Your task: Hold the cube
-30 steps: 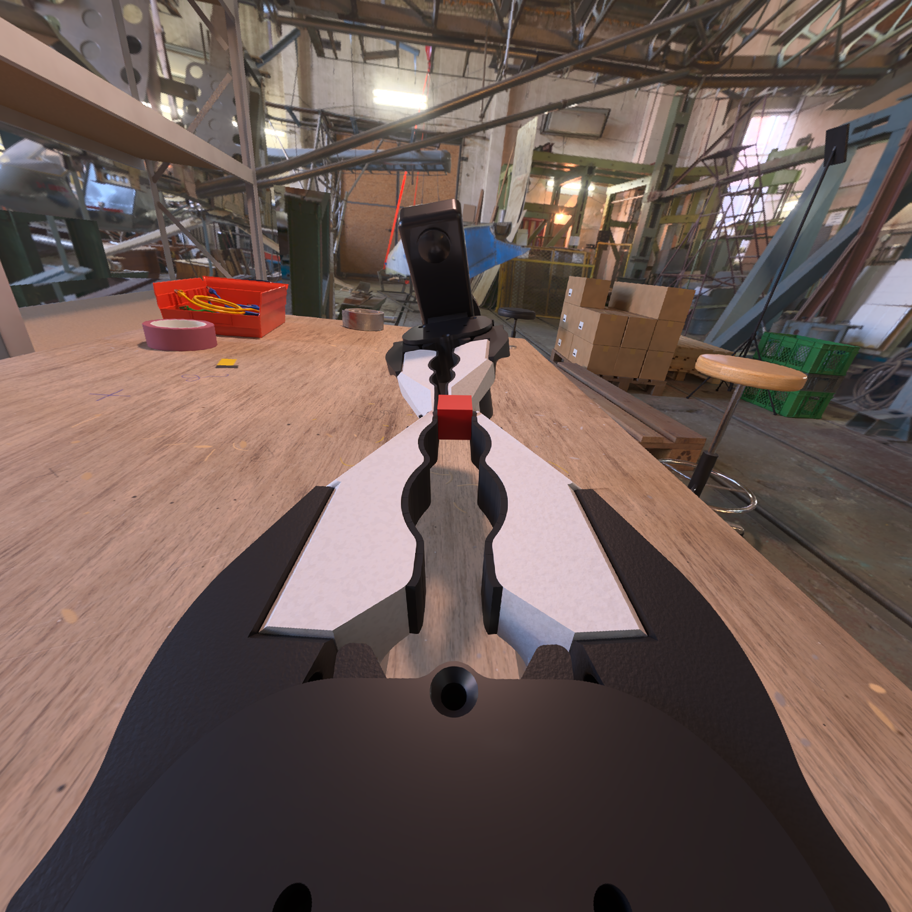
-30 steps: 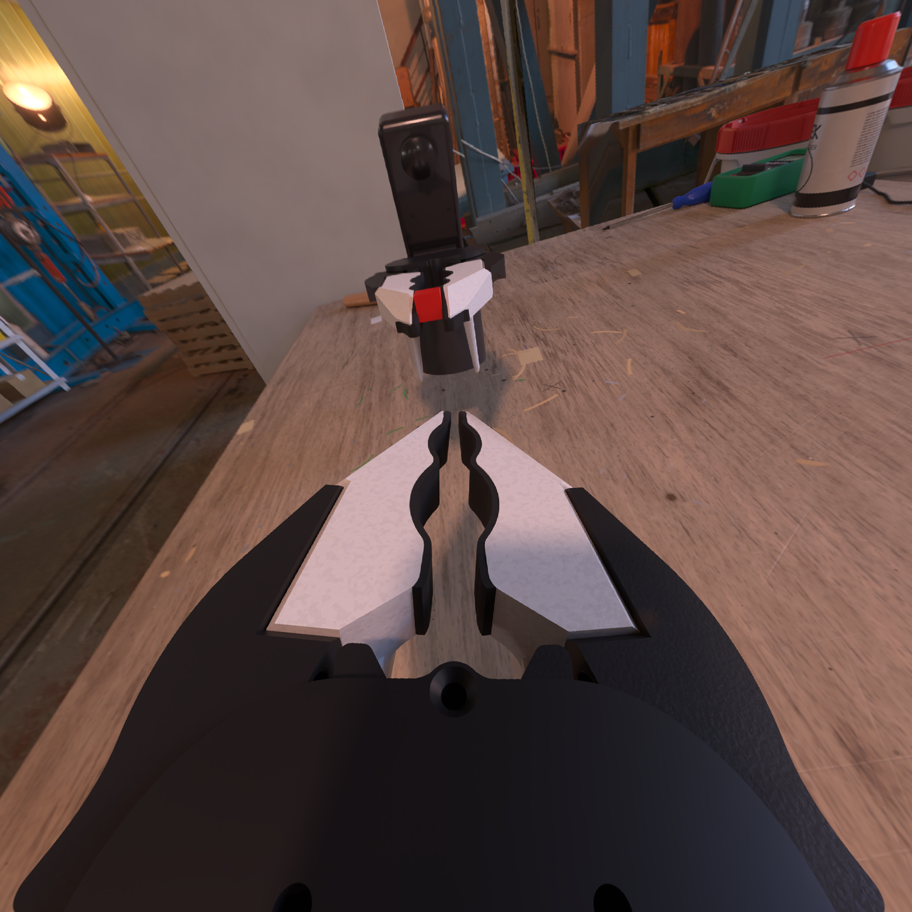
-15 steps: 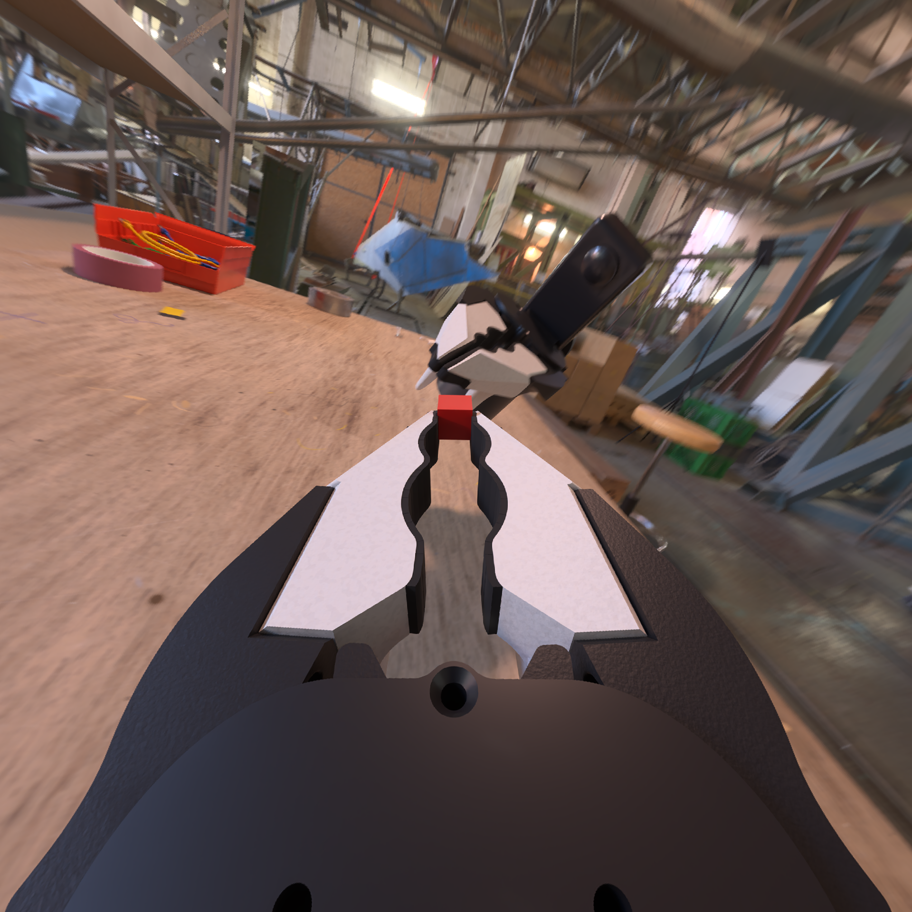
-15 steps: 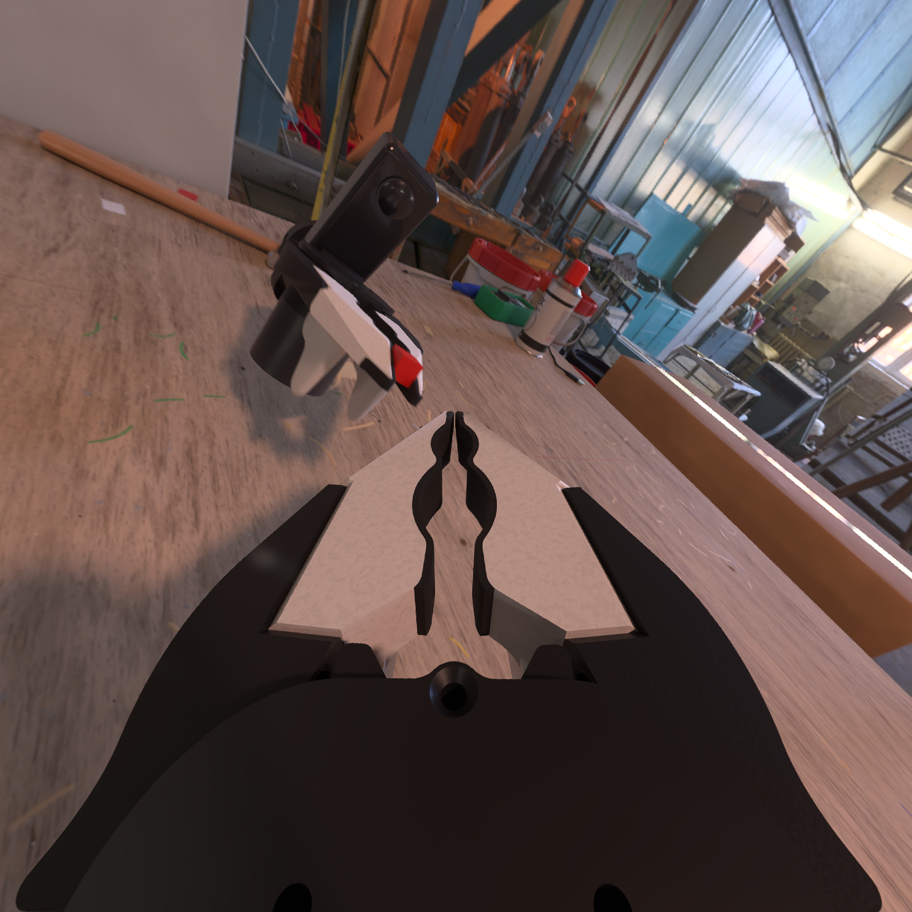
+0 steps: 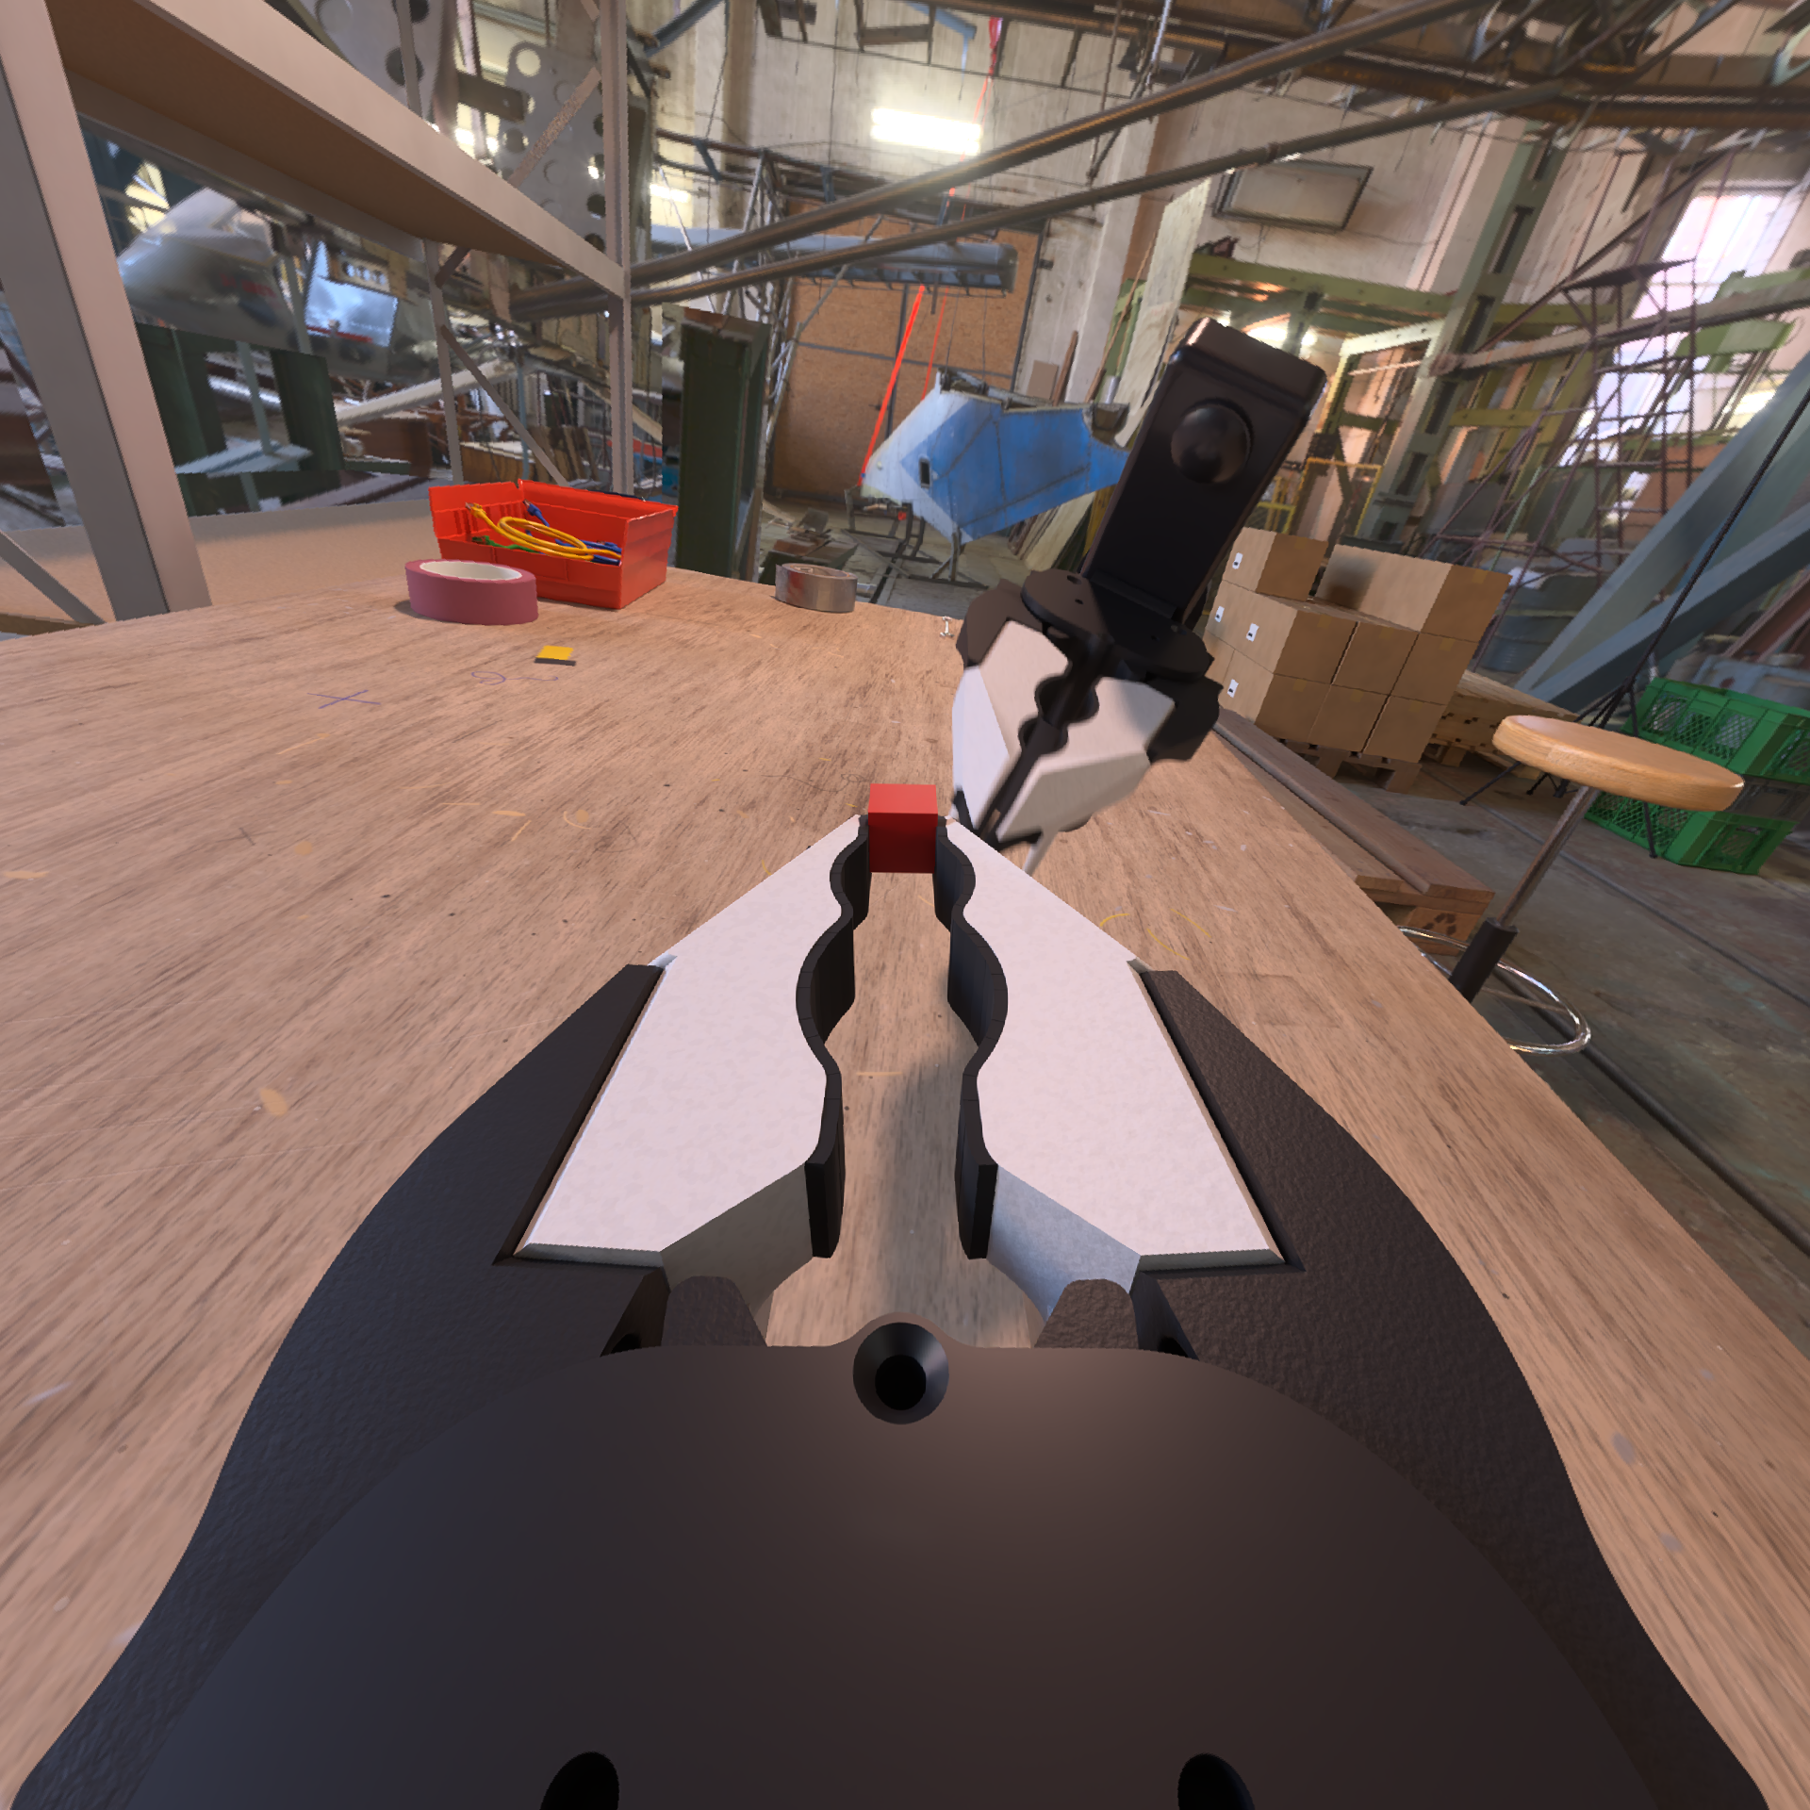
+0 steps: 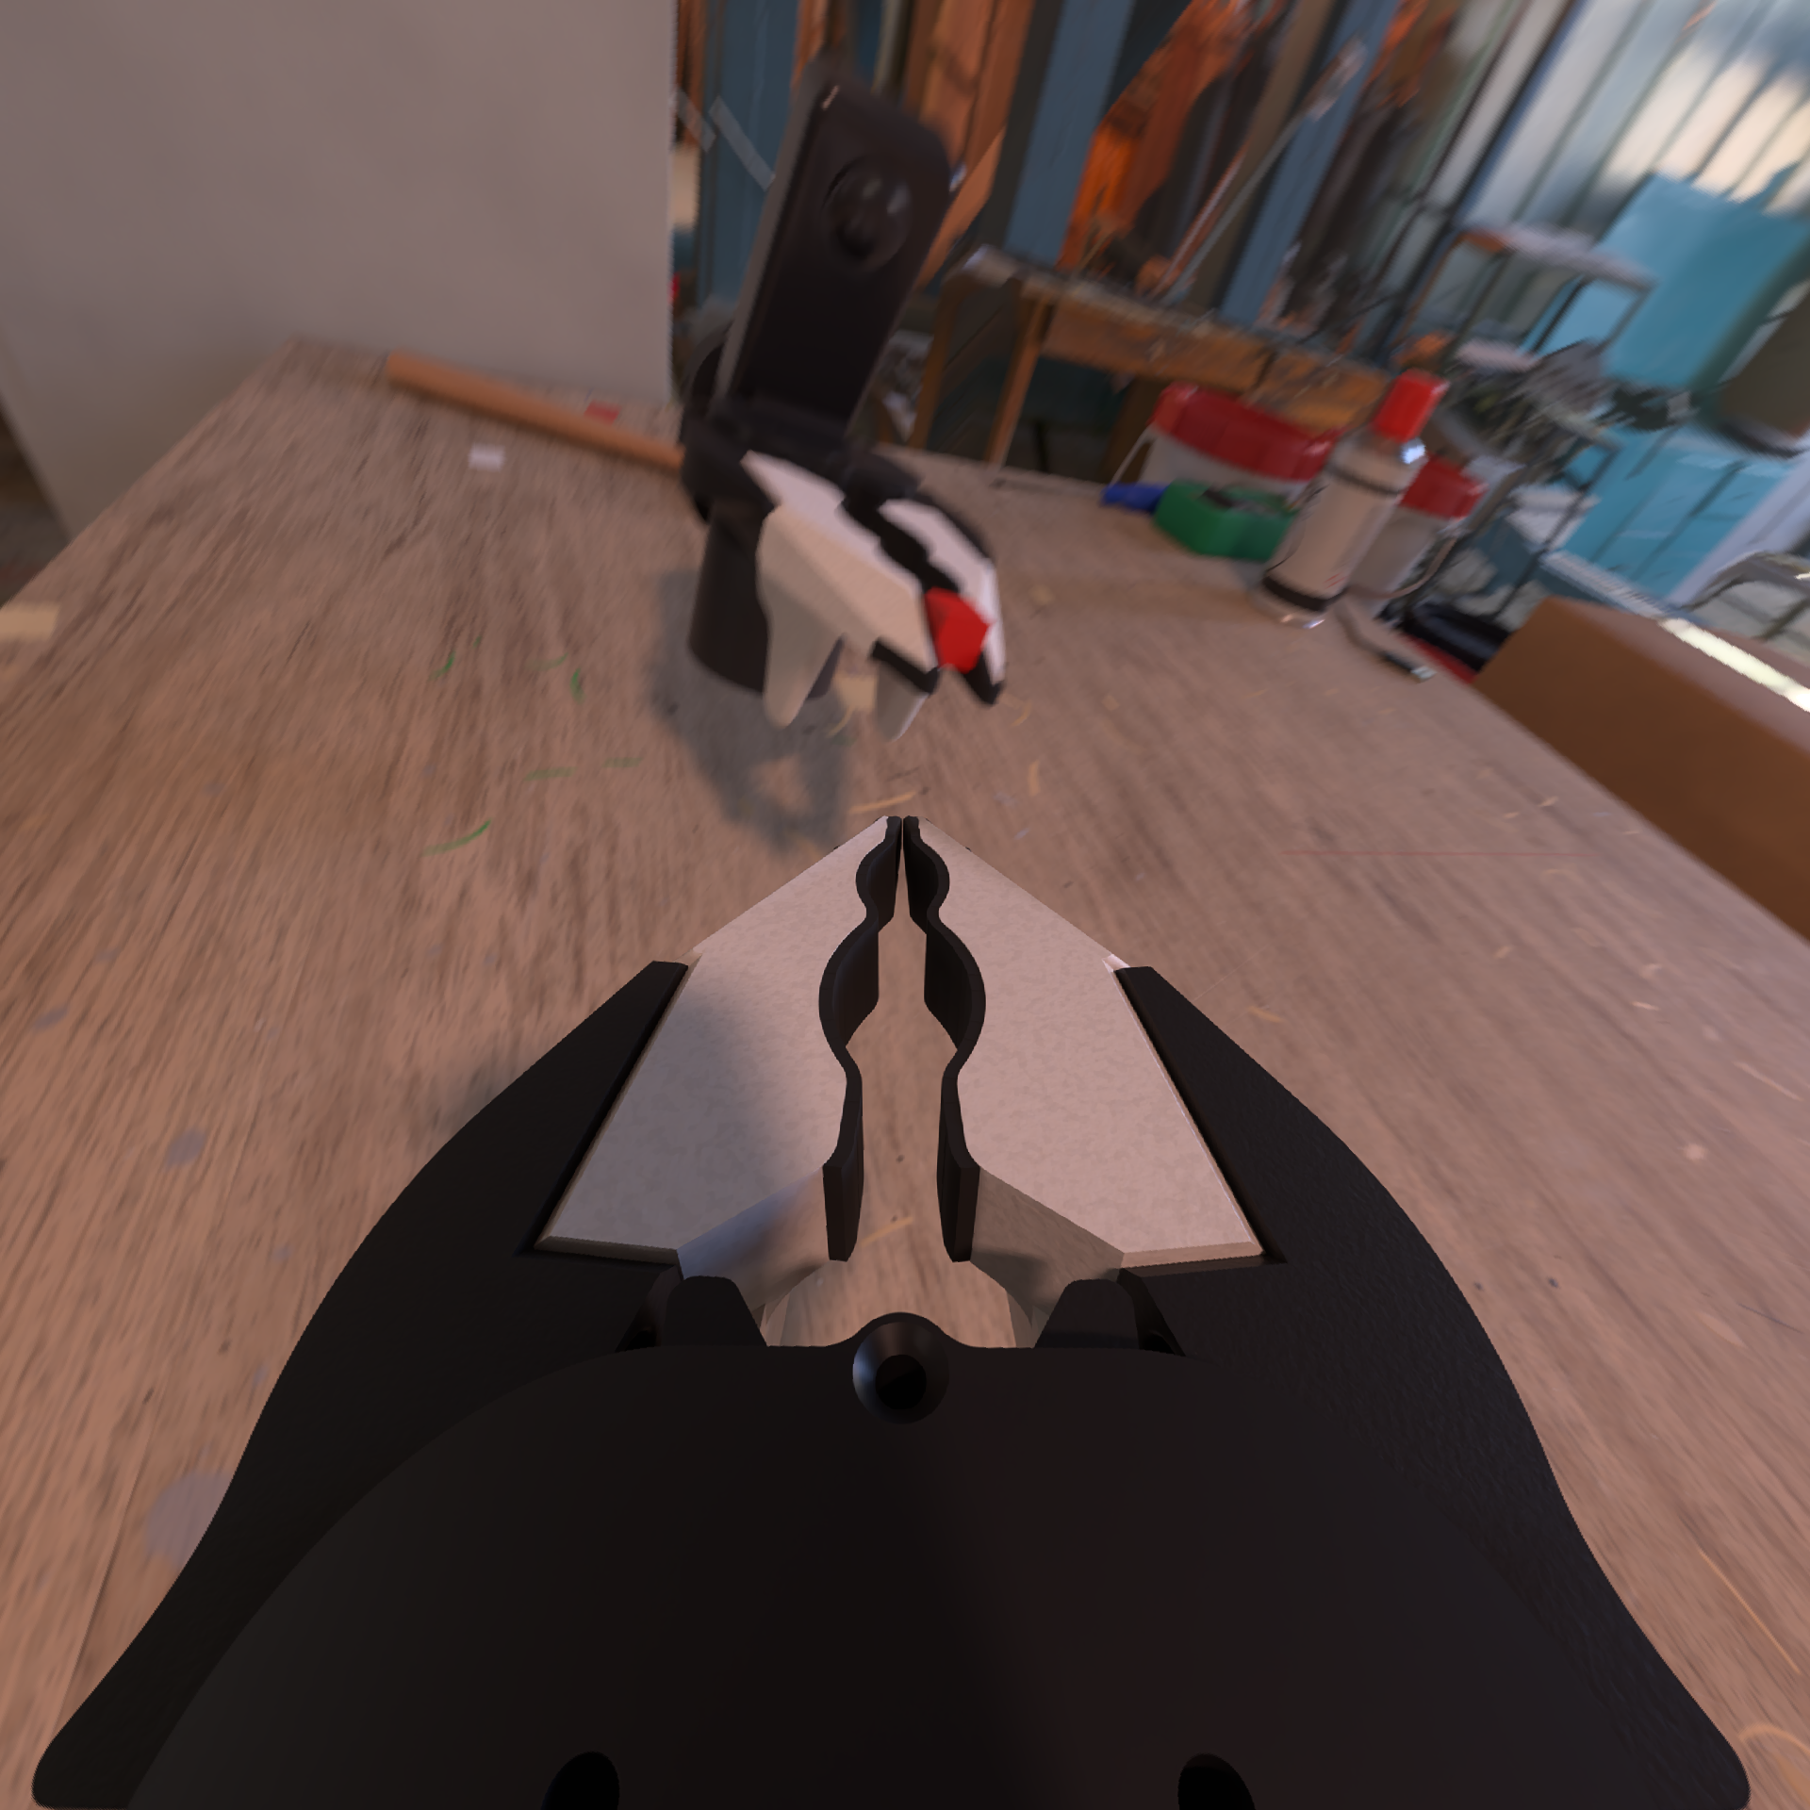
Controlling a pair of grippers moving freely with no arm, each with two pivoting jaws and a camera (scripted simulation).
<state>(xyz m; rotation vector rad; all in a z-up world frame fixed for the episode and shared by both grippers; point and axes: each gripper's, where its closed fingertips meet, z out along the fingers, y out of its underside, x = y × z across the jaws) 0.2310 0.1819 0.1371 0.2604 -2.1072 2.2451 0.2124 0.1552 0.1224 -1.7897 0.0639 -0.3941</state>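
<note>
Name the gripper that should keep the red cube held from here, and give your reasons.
Left. The left gripper already has the red cube clamped between its fingertips, clear of the wooden table. The right gripper is shut on nothing, tips together, apart from the cube, so a handover looks needless.

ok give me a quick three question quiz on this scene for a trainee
1. True or false: the red cube rests on the wooden table.
2. Which hand-held gripper is shut with nothing between its fingertips? A) left B) right
3. Fill in: the pink tape roll sits beside a red ___ of cables.

Key
1. False: it is pinched between the fingertips of the left hand-held gripper, above the table.
2. B: the right hand-held gripper.
3. The bin.
</note>
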